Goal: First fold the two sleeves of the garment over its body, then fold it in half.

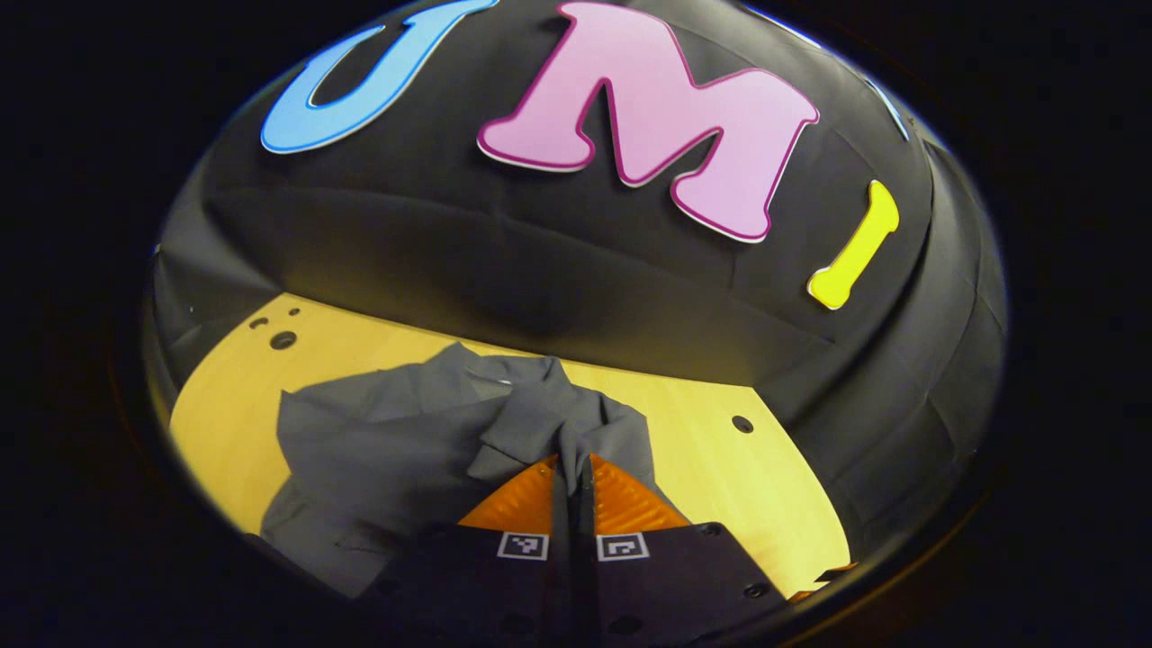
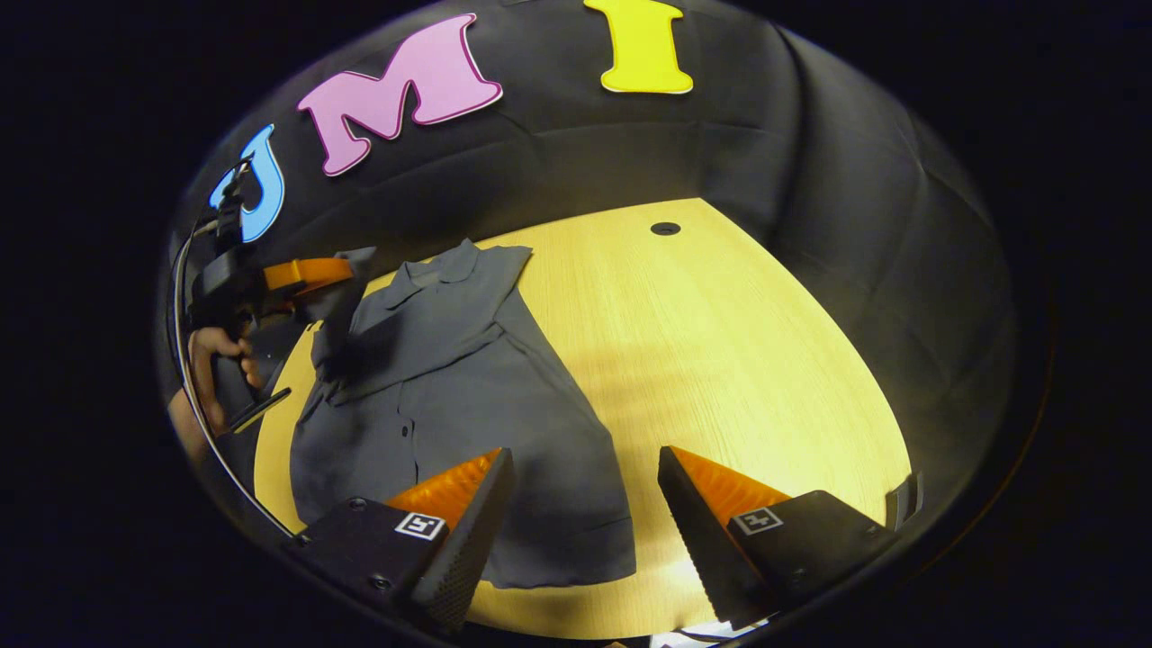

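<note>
Shirt [image 2: 468,405], grey, short-sleeved, with a collar and a buttoned front, lies front-up on the yellow wooden surface [image 2: 720,360], collar toward the booth's back wall. My left gripper [image 1: 571,468] has its fingers pressed together on a fold of cloth at the shirt's sleeve [image 1: 576,418]; the fabric rises in a peak up to the fingertips. From the right gripper view I see that left gripper [image 2: 306,272], held by a hand [image 2: 220,355], lifting that sleeve clear of the surface. My right gripper [image 2: 585,486] hovers above the hem [image 2: 558,562] with its fingers spread wide, gripping nothing.

I judge the cloth thin, light and limp: it drapes and wrinkles under its own weight, so it should follow a pull readily but bunch if dragged. The sleeve's outer edge looks like the best hold for laying it across the body. For the later halving, I would take the hem corners.
</note>
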Available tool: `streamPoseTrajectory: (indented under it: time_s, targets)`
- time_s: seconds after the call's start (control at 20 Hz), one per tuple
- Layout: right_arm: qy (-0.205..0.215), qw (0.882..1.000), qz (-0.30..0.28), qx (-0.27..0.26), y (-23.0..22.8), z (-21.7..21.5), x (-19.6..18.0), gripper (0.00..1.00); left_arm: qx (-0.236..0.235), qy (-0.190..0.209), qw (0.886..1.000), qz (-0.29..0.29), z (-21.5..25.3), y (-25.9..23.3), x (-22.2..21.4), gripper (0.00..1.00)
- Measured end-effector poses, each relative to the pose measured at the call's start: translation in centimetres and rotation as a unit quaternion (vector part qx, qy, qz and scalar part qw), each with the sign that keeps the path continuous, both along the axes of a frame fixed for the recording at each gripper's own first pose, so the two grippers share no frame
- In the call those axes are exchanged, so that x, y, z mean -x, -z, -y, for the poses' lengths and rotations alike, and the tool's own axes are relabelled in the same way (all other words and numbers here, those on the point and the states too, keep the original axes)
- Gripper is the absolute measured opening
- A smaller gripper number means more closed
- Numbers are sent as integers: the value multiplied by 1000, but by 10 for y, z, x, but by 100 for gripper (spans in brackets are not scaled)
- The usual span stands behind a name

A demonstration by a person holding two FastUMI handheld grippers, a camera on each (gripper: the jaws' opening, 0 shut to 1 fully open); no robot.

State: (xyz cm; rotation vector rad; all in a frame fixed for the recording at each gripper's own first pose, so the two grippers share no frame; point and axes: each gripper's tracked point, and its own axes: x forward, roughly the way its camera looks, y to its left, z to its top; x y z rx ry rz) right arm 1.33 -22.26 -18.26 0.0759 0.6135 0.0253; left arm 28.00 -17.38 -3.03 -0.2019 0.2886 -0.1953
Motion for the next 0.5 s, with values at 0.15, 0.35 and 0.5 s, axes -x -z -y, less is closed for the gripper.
streamPoseTrajectory:
  time_s: [0.15,0.35,0.5]
  targets:
    - [4,1000,-9,5,5,8,3,99,-5,0,1000,-8,19,10,-10,6]
    - [-12,1000,-21,2,13,4,3,99,-21,8,999,-23,42,28,-24,9]
    - [-30,999,-28,5,16,1,2,99,-29,13,999,-34,55,39,-30,17]
